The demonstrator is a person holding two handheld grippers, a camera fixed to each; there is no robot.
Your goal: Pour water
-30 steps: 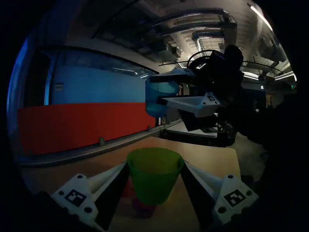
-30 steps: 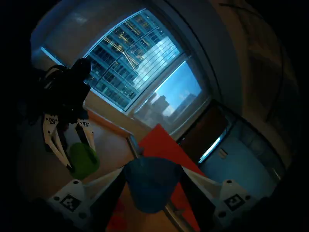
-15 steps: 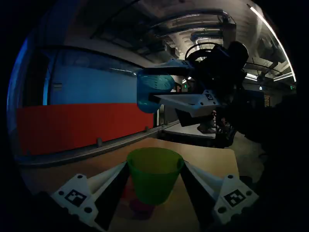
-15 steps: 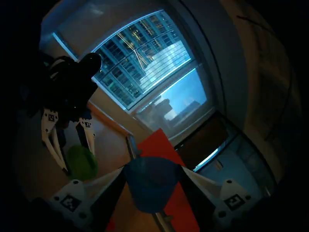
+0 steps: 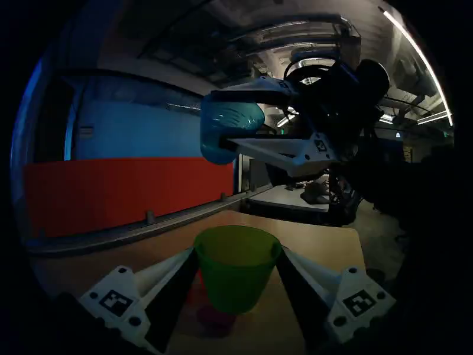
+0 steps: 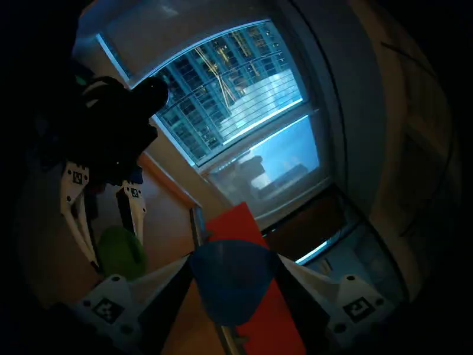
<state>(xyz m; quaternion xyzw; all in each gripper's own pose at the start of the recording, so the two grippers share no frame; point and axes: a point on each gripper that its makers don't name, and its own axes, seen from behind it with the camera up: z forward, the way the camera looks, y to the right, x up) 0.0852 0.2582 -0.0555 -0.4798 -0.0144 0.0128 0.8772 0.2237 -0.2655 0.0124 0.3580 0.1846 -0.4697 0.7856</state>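
Left gripper view has the left gripper point(image 5: 236, 252) with its fingers drawn narrow on a green cup point(image 5: 236, 281), one finger pressing each side. The cup stands upright with the wooden worktop point(image 5: 322, 236) beneath it. Higher up and well apart from it, the right gripper point(image 5: 219, 118) clamps a blue cup point(image 5: 227, 127) between both fingers, and that cup is tilted. Right gripper view puts the blue cup close to the lens, the green one lower left, and a big window point(image 6: 248, 112) behind. Whether water is running I cannot tell in this dim light.
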